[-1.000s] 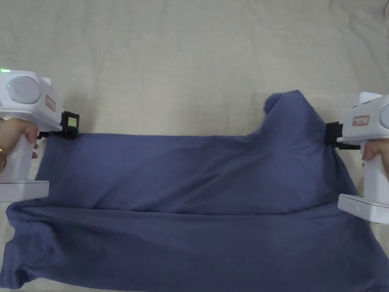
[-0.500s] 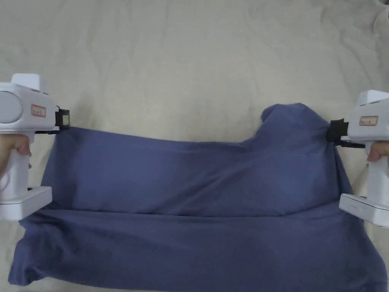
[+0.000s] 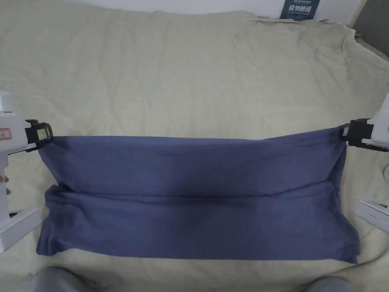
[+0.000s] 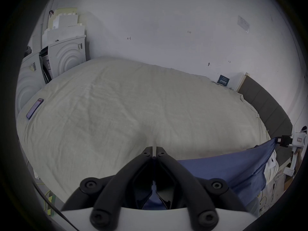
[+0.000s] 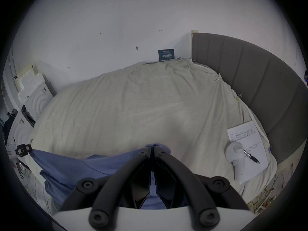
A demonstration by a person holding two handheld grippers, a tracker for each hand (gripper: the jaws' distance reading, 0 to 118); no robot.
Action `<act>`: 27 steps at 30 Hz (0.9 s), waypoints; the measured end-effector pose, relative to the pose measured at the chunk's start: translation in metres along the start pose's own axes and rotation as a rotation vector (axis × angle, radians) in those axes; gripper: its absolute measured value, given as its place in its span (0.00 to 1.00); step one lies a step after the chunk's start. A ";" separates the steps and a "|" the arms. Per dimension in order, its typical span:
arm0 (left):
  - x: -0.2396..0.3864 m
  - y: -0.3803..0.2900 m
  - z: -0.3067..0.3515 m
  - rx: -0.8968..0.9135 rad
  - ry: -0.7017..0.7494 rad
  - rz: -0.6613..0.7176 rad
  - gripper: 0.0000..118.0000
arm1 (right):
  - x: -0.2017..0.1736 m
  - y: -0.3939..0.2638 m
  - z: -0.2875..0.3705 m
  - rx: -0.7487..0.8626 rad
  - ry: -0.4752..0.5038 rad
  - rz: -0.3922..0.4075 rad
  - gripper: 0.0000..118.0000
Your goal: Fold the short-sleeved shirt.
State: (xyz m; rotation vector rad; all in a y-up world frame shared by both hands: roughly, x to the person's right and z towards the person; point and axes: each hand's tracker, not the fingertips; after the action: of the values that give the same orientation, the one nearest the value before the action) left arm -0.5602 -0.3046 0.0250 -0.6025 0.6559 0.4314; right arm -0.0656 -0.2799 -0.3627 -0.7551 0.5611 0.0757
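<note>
The blue short-sleeved shirt [image 3: 197, 190] is stretched wide between both grippers above a beige bed sheet [image 3: 190, 76], its lower part resting folded on the bed. My left gripper [image 3: 48, 134] is shut on the shirt's upper left corner; in the left gripper view the jaws [image 4: 154, 153] are pressed together with blue cloth [image 4: 225, 168] running off to the right. My right gripper [image 3: 345, 131] is shut on the upper right corner; in the right gripper view its jaws [image 5: 152, 149] pinch blue fabric [image 5: 83, 169] that pokes out past the tips.
A phone [image 4: 34, 108] lies at the bed's left edge beside white foam boxes [image 4: 63, 51]. A sheet of paper with a pen [image 5: 246, 149] and a white device [image 5: 236, 159] lie on the right of the bed, near a grey headboard [image 5: 250, 78]. The person's knees [image 3: 57, 279] show at the bottom.
Both grippers have pulled apart and lifted, so the shirt's top edge is now taut and straight. The bump of cloth at the upper right has flattened. The head camera has tilted up.
</note>
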 end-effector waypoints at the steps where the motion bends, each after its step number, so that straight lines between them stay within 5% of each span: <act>1: -0.001 -0.007 0.006 0.006 -0.001 0.000 0.00 | 0.003 -0.008 0.008 0.005 0.002 -0.002 0.01; 10: -0.009 -0.074 0.037 -0.019 0.002 -0.004 0.00 | 0.026 -0.099 0.040 -0.040 -0.056 0.002 0.01; 18: -0.017 -0.131 0.020 -0.139 0.066 0.036 0.00 | 0.046 -0.176 0.019 -0.194 -0.093 -0.115 0.01; 27: -0.019 -0.164 0.005 -0.200 0.133 0.074 0.00 | 0.040 -0.195 0.002 -0.252 -0.128 -0.100 0.02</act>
State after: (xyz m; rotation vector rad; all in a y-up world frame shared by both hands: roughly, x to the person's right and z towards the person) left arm -0.4819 -0.4269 0.1033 -0.8031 0.7692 0.5328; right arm 0.0200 -0.4266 -0.2597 -1.0147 0.3951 0.1021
